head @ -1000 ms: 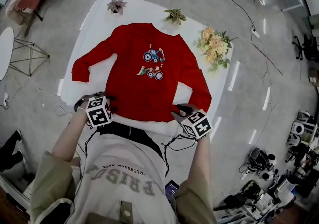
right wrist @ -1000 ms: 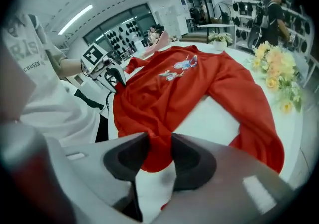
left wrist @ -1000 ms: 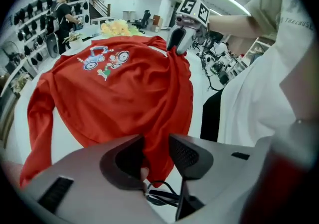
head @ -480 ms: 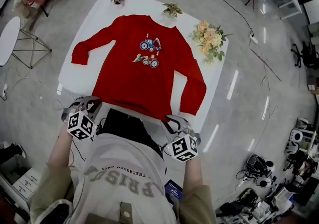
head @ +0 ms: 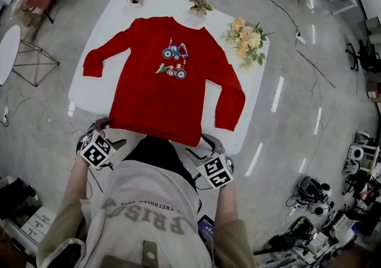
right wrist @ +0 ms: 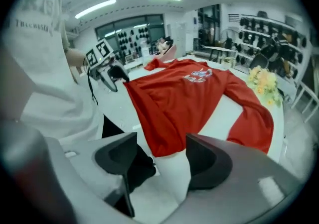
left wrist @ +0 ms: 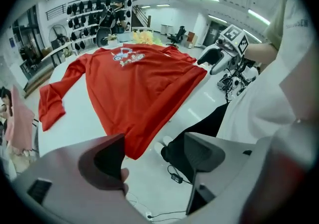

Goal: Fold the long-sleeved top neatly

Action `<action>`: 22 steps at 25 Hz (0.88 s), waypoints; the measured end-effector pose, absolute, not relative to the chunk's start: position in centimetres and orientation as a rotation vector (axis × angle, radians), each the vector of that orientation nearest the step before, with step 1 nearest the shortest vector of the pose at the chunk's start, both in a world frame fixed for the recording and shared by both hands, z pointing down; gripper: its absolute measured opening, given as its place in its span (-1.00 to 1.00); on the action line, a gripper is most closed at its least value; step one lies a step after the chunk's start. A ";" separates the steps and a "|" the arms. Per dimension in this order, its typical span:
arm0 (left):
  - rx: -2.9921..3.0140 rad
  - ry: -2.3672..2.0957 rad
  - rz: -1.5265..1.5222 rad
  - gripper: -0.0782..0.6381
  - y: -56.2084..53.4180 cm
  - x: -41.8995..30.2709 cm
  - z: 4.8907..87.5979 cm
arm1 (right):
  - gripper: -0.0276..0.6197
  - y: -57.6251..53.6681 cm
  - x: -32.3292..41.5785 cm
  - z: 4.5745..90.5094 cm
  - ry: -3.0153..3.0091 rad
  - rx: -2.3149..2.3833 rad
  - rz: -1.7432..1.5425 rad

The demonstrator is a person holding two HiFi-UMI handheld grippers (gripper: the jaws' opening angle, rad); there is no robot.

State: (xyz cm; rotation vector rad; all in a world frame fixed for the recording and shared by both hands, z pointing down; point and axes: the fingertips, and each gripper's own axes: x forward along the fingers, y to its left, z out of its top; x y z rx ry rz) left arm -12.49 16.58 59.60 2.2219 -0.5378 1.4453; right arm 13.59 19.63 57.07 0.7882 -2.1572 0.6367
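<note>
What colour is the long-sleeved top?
The top is red, with a chest print; head view shows it best.

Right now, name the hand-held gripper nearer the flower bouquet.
Right. The right hand-held gripper is by the table edge on the flower bouquet side, the left hand-held gripper by the opposite corner. Their jaws have just been opening, empty.

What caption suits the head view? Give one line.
Red long-sleeved top lies flat on the white table; left gripper and right gripper, jaws just opened, empty, sit off its near hem.
</note>
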 end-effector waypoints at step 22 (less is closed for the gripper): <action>2.532 -0.446 1.241 0.21 15.4 16.8 55.4 | -0.48 12.3 34.2 62.0 -1.685 1.355 1.153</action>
